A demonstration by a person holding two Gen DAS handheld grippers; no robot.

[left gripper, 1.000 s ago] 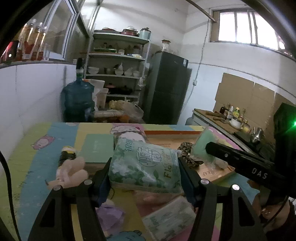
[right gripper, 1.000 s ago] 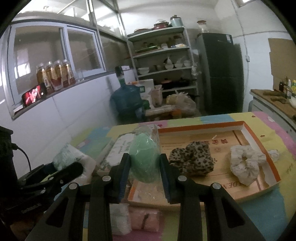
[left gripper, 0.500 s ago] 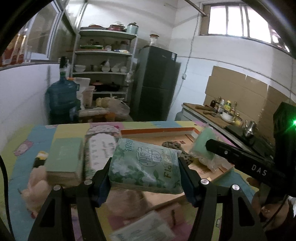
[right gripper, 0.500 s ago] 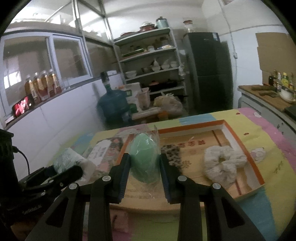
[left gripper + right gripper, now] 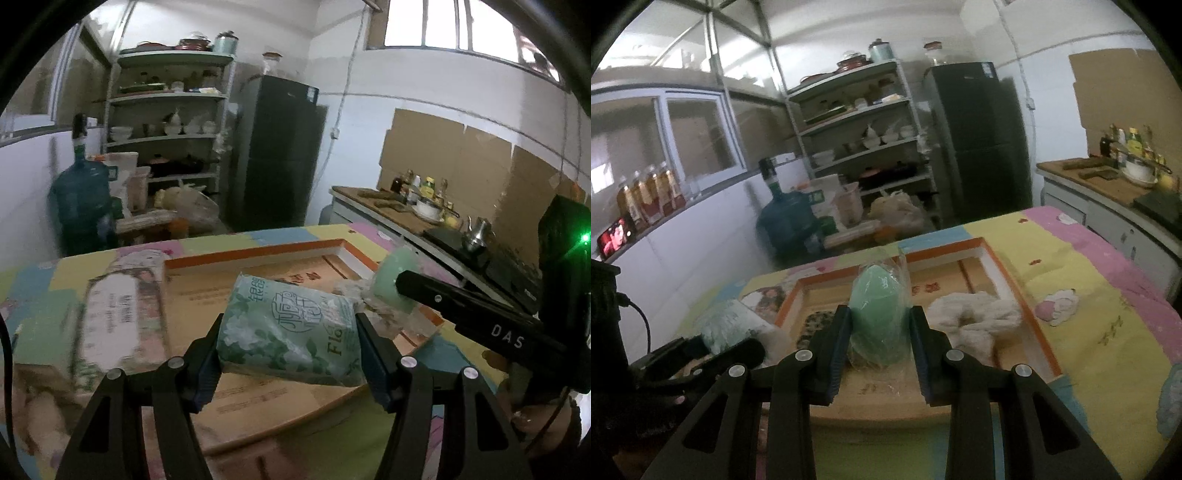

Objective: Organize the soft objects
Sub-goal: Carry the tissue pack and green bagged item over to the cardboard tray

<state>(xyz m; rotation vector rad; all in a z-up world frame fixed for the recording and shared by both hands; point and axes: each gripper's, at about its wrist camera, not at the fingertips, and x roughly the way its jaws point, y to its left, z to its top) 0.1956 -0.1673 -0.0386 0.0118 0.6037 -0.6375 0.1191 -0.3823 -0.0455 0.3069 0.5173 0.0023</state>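
Inside tray (image 5: 1039, 325): two scrunchies, one white (image 5: 975, 317), one leopard (image 5: 812, 321).

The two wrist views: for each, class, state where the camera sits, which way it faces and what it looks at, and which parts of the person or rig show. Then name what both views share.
Left wrist: sits behind the left tongs, facing forward and downward at the tissue pack they grip; the right tongs show.
Right wrist: sits behind the right tongs, facing the green egg-shaped sponge they grip, over the white scrunchie; the left tongs show.
Shared: orange-rimmed tray, fridge, shelves, water jug.
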